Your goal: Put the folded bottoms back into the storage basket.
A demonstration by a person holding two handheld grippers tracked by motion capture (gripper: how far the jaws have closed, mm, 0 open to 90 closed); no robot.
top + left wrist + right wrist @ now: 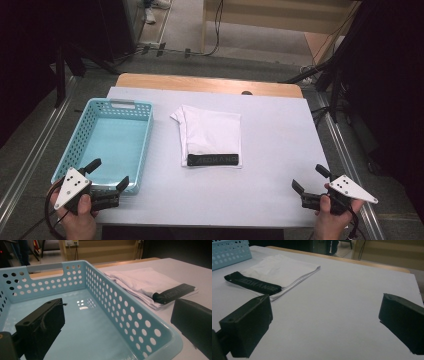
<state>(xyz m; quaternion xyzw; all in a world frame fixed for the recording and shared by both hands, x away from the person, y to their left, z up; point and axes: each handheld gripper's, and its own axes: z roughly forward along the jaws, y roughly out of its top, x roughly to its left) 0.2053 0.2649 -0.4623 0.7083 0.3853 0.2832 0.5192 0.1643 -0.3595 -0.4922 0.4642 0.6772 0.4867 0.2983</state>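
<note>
The folded white garment [210, 134] lies at the table [280, 150] centre. The left claw [109, 176] at 8 o'clock straddles the basket [100, 107] corner, released; the right claw [311, 179] at 4 o'clock is released, empty.

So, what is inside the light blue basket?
The basket holds nothing: its glossy floor shows bare. The left gripper hangs over its near corner, hiding a small part. The folded white garment lies beside it.
</note>
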